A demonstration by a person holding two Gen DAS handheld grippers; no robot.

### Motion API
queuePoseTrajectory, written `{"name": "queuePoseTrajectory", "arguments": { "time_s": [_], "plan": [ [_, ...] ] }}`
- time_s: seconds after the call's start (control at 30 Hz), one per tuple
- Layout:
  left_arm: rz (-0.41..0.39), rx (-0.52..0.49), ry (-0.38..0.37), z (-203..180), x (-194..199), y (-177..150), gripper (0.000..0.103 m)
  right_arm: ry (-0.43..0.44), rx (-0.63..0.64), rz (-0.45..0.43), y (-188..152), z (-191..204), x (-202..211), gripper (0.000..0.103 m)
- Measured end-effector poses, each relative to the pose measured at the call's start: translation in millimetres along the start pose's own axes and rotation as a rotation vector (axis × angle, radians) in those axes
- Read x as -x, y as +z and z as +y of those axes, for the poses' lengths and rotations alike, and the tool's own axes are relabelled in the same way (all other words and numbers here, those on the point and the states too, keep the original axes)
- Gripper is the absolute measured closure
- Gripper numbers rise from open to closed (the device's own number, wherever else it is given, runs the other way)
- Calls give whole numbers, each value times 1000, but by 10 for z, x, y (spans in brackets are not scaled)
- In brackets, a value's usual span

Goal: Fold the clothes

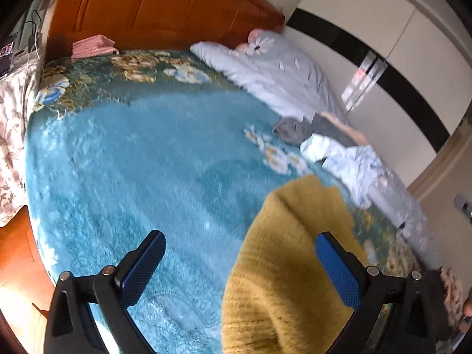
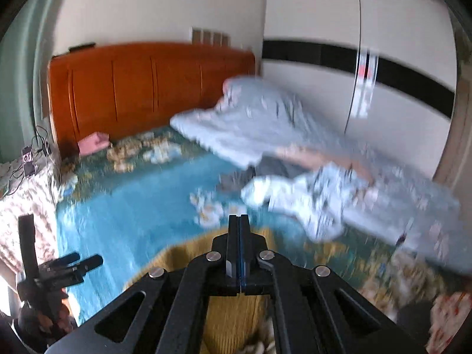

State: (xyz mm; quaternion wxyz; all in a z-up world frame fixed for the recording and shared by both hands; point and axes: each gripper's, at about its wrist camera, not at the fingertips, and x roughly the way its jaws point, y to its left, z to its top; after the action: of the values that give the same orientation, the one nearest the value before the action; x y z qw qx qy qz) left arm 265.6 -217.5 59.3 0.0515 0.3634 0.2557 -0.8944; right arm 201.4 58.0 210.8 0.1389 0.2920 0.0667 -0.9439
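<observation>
Here, 2 handheld grippers work over a bed covered by a teal floral blanket (image 1: 124, 159).

Left gripper (image 1: 239, 253): its 2 blue-padded fingers (image 1: 144, 268) stand wide apart, nothing between them pinched. A yellow knit sweater (image 1: 283, 265) hangs or bulges up in front of the right-hand finger and covers part of the gap; whether the fabric touches that pad, I cannot tell. In the right wrist view this same gripper shows at the lower left, held in a hand, fingers spread.

Right gripper (image 2: 239, 221): fingers pressed together, the blue pads meeting in a thin line. The yellow knit sweater (image 2: 188, 253) lies directly under and behind the closed tips. Whether a fold of it is caught between the pads is hidden by the gripper body, so I cannot tell what, if anything, it clamps.

Sweater position: near edge of the bed, on the blanket, right of the left gripper's centre line.

Other items:
- Light blue bedding (image 1: 280, 70), heaped along the far right side of the bed, running up to the orange wooden headboard (image 1: 147, 8).
- A pale patterned garment (image 2: 312, 194), crumpled, just beyond the sweater.
- A grey cloth (image 1: 290, 128) between the bedding and that garment.
- A pink folded item (image 1: 93, 45) against the headboard, far left.
- White wardrobe (image 2: 354, 59) with a black band, behind the bed.

Both views are motion-blurred.
</observation>
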Motion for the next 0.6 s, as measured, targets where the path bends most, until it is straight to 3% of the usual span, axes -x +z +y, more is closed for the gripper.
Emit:
{"name": "queuePoseTrajectory", "arguments": {
  "time_s": [0.17,0.27,0.3,0.47,0.53,0.6],
  "plan": [
    [47,-6,-4,65,-82,-118,0,59,-68,147,-662,-258,-353,100],
    [50,-101,-36,-138,-58,-117,0,105,-176,227,-1092,-461,-531,69],
    [59,-158,-65,-295,-51,-113,0,115,-219,257,-1227,-533,-592,61],
    [126,-467,-169,-1185,-106,-169,0,81,-343,299,-1637,-809,-654,58],
    [157,-640,-184,-1634,-194,-312,0,70,-396,288,-1712,-933,-594,33],
    [174,-831,-142,-2017,-306,-512,0,52,-452,270,-1764,-1075,-515,19]
  ]
}}
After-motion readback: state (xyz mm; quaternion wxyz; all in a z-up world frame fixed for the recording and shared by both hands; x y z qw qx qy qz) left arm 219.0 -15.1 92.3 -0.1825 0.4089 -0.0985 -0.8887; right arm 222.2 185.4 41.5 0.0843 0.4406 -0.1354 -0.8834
